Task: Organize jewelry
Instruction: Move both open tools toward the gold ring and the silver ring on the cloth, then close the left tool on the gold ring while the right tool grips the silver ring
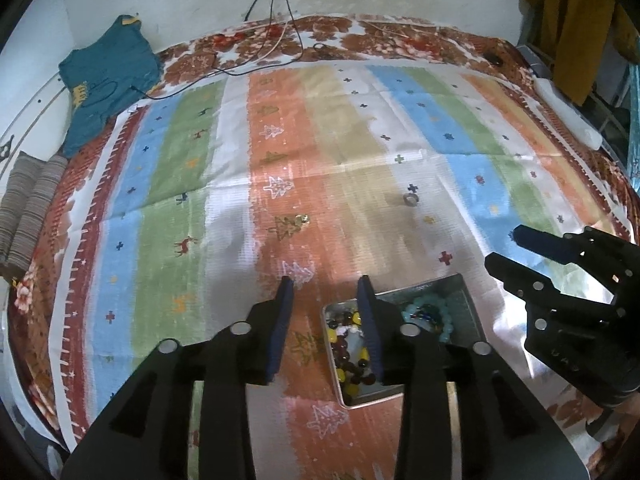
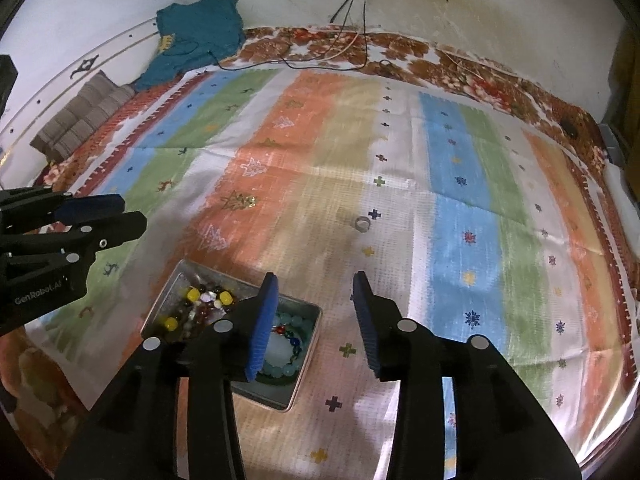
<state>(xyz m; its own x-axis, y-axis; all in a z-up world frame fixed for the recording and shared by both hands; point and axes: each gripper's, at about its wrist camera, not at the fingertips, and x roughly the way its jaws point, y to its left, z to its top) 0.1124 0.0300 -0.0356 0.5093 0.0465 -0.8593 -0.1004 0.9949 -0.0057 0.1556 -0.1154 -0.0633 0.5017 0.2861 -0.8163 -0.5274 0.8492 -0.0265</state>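
Hovering over tin (image 2: 308, 344) lower centre, both grippers, left (image 1: 326, 284) and right (image 2: 314, 282), part-open, empty; you next want ring (image 2: 363, 224) mid-frame.

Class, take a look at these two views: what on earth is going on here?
A person is sorting jewelry on a striped cloth, holding a gripper in each hand. A metal tray already holds beaded bracelets in mixed colours and pale blue. The left gripper and right gripper both hover open and empty near the tray. A small ring and a gold trinket lie loose on the cloth, not yet collected.
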